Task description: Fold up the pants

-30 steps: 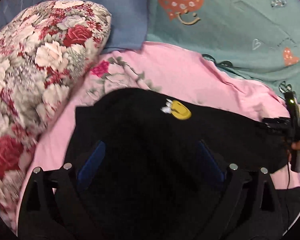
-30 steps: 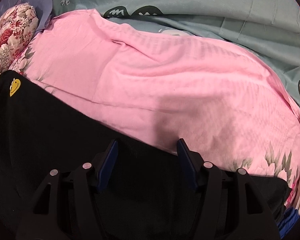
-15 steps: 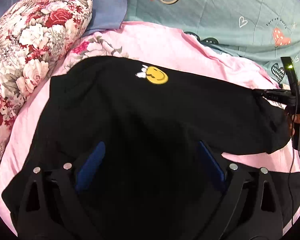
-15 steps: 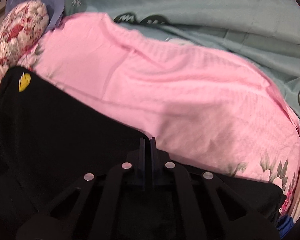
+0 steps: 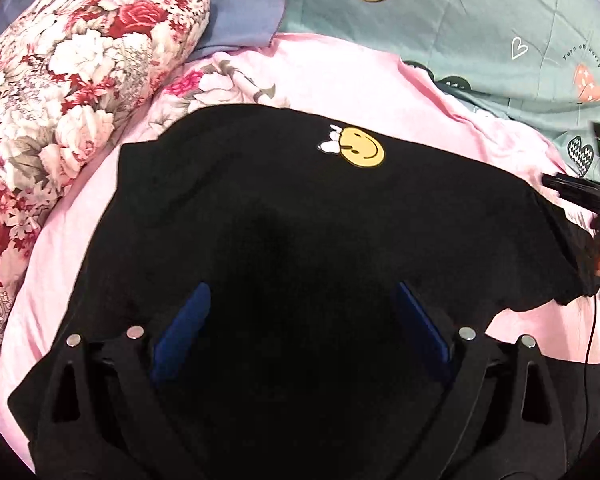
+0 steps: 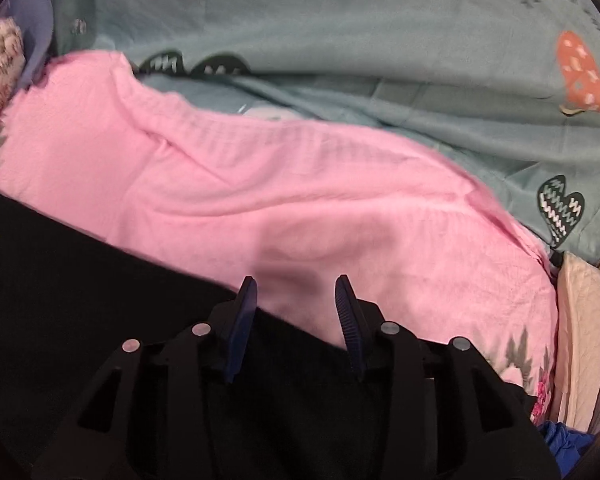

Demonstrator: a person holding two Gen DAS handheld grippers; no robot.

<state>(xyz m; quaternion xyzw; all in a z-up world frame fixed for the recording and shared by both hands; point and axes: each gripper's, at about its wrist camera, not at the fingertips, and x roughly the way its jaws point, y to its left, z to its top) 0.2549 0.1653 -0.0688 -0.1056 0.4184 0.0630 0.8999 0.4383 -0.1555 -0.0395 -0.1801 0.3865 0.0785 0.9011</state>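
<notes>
With the black pants lying folded over in the frame's middle on the pink sheet, my left gripper hovers spread above them, my right gripper is opening with nothing pinched, so I judge one fold is laid and next I must grasp an edge again.

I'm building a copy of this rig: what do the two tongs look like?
Both the left tongs and right tongs have black angular frames with triangular cut-outs, round silver bolts and blue pads; the right pads are ribbed. A thin black cable hangs nearby.

Open pink sheet beyond pants; floral pillow crowding left.
</notes>
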